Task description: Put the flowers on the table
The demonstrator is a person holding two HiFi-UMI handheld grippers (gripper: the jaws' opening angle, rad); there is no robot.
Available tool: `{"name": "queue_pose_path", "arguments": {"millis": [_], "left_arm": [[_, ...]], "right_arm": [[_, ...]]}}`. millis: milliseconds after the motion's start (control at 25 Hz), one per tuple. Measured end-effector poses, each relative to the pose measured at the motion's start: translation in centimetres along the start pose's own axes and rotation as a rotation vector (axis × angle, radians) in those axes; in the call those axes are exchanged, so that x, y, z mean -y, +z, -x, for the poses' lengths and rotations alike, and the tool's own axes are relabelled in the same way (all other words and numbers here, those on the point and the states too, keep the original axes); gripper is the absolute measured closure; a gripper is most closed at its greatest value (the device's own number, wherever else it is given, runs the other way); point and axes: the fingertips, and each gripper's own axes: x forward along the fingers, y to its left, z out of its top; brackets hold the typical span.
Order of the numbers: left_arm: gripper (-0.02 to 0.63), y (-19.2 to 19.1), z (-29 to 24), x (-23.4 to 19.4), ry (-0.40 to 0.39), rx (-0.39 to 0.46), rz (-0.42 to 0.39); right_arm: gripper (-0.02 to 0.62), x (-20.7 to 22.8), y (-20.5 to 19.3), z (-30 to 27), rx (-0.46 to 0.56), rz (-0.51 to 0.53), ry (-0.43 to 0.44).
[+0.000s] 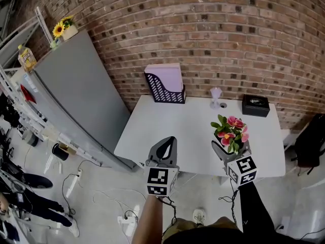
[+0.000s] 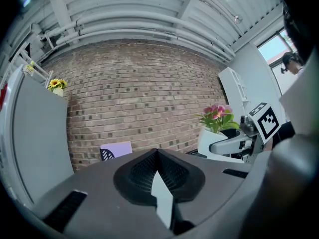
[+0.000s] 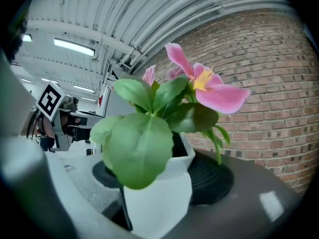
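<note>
Pink flowers [image 1: 232, 128] in a white pot [image 3: 160, 198] sit clamped between the right gripper's [image 1: 232, 149] wide-spread fingers, over the white table's [image 1: 167, 126] near right part. The left gripper's [image 1: 169, 142] fingers are closed, empty. The label on the far-left bottle [image 1: 26, 57] is too small to read.

this looks like a working lab or workshop-office set up in an industrial building: a bare red-brown brick wall [image 1: 203, 29] rises to a ribbed grey metal ceiling [image 3: 149, 14] hung with grey pipes [image 2: 124, 26] and long strip lights [image 3: 75, 47]. office things stand about, namely a white rectangular table [image 1: 188, 131] with a black perforated file holder of lilac sheets [image 1: 165, 85] and a small black box [image 1: 255, 105], and a tall grey metal cabinet [image 1: 76, 95]. loose cables and a white power strip [image 1: 127, 220] lie on the pale floor.
</note>
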Motion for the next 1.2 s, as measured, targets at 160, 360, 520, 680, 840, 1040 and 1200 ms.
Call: {"name": "queue_pose_path", "arguments": {"millis": [160,360,520,680,840,1040,1200], "left_arm": [[0.598,-0.1,-1.4,-0.5,-0.001,-0.005,-0.009],[0.598,-0.4,-3.2,-1.6,-0.009,-0.004,-0.012],[0.598,-1.0,-5.0,-2.9,-0.021,-0.010,-0.023],[0.598,-1.8,-7.4,-4.9,-0.045,-0.009,-0.013],[0.598,-2.7,-9.8,-6.6,-0.083,-0.005,0.014],[0.598,-4.5,-12.0,-8.9,-0.104,-0.017,0.013],[0.598,-5.9,-13.4,-10.7,-0.111,-0.026,0.029]], "right_arm": [[0.256,0.5,-0.2,-1.3,0.000,-0.002,0.009],[0.256,1.1,-0.8,-3.3,-0.010,-0.010,0.011],[0.256,1.4,-1.5,-5.6,-0.025,-0.019,0.005],[0.256,1.7,-1.9,-8.5,-0.027,-0.016,-0.003],[0.256,1.8,-2.8,-11.7,-0.014,0.019,0.003],[0.256,1.4,-5.6,-15.9,-0.044,-0.003,0.014],[0.256,0.5,-9.1,-18.7,-0.096,-0.026,0.037]]}}
